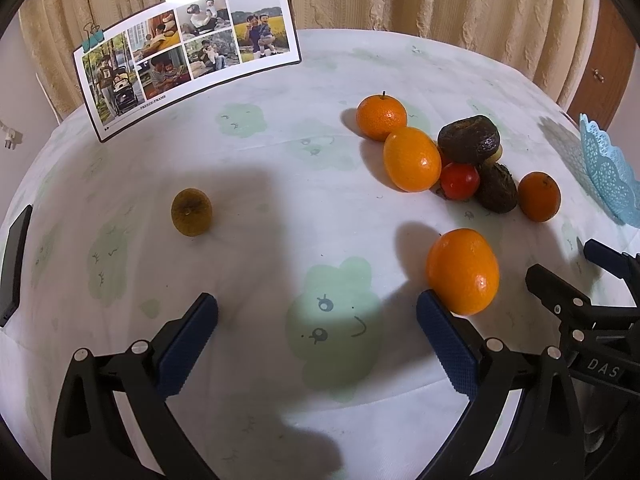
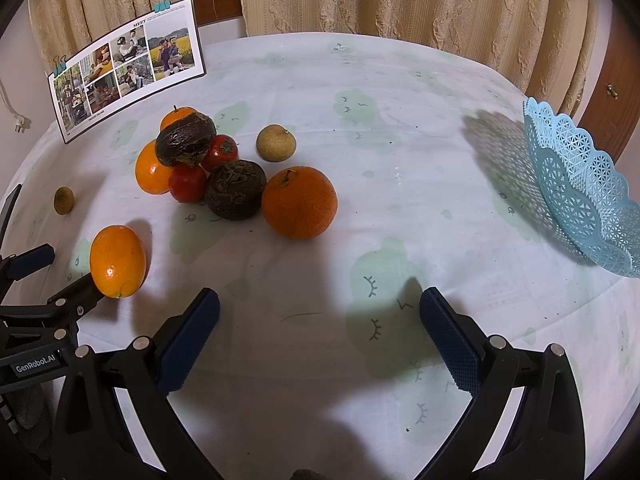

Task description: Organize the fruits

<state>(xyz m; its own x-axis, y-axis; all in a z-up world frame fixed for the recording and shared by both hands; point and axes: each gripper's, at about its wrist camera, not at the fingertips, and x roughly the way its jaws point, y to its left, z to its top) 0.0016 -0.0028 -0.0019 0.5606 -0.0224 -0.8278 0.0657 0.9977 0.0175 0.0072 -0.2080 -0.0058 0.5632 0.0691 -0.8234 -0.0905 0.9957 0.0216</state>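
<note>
A pile of fruit lies on the white tablecloth: oranges (image 1: 381,117) (image 2: 299,202), dark avocados (image 1: 468,139) (image 2: 235,195) and red tomatoes (image 1: 459,180) (image 2: 187,183). One orange (image 1: 463,271) (image 2: 117,261) lies apart, just beyond my left gripper's right finger. A small brown fruit (image 1: 191,211) (image 2: 63,200) lies alone to the left; a pale round one (image 2: 276,143) sits behind the pile. A blue lace basket (image 2: 582,184) (image 1: 610,170) stands at the right. My left gripper (image 1: 317,314) is open and empty. My right gripper (image 2: 319,310) is open and empty.
A photo card (image 1: 188,50) (image 2: 128,66) held by clips stands at the back left of the table. Curtains hang behind the round table. A dark flat device (image 1: 14,264) lies at the left edge.
</note>
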